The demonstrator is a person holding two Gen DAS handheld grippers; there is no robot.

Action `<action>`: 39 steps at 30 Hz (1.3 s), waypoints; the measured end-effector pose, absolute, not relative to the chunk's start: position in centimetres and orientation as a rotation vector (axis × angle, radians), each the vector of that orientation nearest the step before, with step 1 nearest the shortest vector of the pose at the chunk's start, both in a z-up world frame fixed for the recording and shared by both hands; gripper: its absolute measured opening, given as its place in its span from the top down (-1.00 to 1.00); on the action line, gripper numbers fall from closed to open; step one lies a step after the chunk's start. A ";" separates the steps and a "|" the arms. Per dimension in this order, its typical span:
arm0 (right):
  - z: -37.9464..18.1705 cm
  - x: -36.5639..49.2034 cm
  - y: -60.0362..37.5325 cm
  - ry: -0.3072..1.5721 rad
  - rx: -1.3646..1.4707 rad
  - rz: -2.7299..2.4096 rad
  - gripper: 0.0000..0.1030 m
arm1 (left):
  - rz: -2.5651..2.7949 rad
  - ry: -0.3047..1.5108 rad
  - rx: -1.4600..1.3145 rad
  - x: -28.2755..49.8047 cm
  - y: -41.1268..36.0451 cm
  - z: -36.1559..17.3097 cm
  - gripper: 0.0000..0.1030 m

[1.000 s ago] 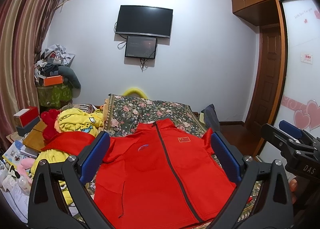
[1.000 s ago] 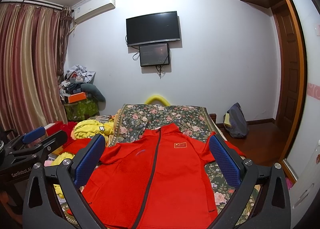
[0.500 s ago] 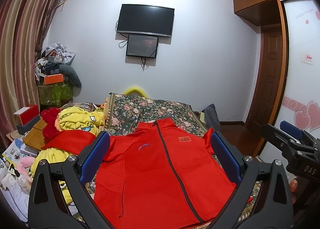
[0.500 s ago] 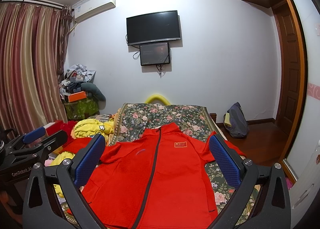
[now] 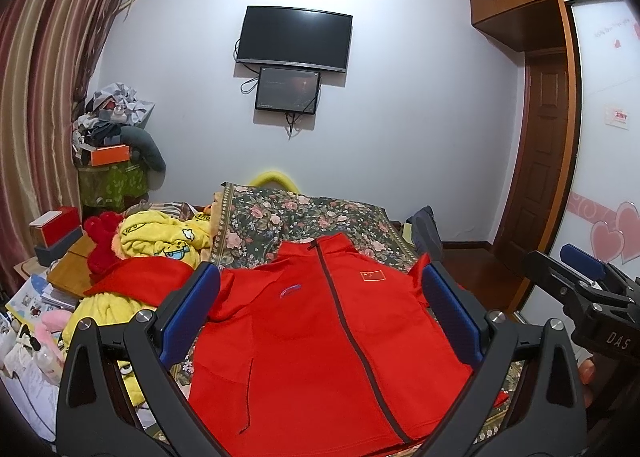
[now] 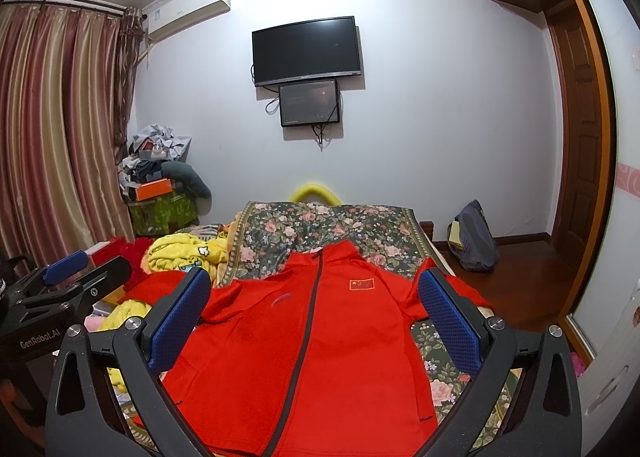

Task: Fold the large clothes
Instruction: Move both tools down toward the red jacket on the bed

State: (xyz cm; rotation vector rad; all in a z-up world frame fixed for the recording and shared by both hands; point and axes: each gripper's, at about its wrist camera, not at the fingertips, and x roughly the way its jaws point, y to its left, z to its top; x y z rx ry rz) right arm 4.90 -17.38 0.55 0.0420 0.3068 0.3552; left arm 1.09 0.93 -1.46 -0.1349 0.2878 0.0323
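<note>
Hovering above the bed, the left hand-held gripper has its blue pads spread wide and grips nothing; the right hand-held gripper hangs beside it, equally wide and empty. Between both pairs of fingers lies the red jacket, spread front-up on the bed, zipped, collar toward the TV, a small flag patch on its chest. One sleeve reaches toward the yellow clothes beside the bed.

Even indoor light, sharp focus, strong fisheye bending at edges, dark vignetted corners, no glare
</note>
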 end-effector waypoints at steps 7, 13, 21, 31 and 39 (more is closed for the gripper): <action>0.3 5.2 -17.4 0.315 0.044 0.356 -1.00 | 0.038 0.291 -0.136 1.4 1.1 -1.5 -0.97; -0.1 5.8 -17.2 0.325 0.046 0.360 -1.00 | 0.046 0.312 -0.143 2.3 1.5 -1.9 -0.97; -1.3 8.8 -16.2 0.373 0.042 0.369 -1.00 | 0.095 0.344 -0.133 5.4 3.2 -2.9 -0.97; -4.1 16.2 -14.6 0.494 0.049 0.391 -1.00 | 0.193 0.451 -0.149 14.1 9.4 -5.6 -0.97; -6.8 21.8 -13.0 0.592 0.027 0.355 -1.00 | 0.341 0.648 -0.276 20.5 17.8 -10.7 -0.72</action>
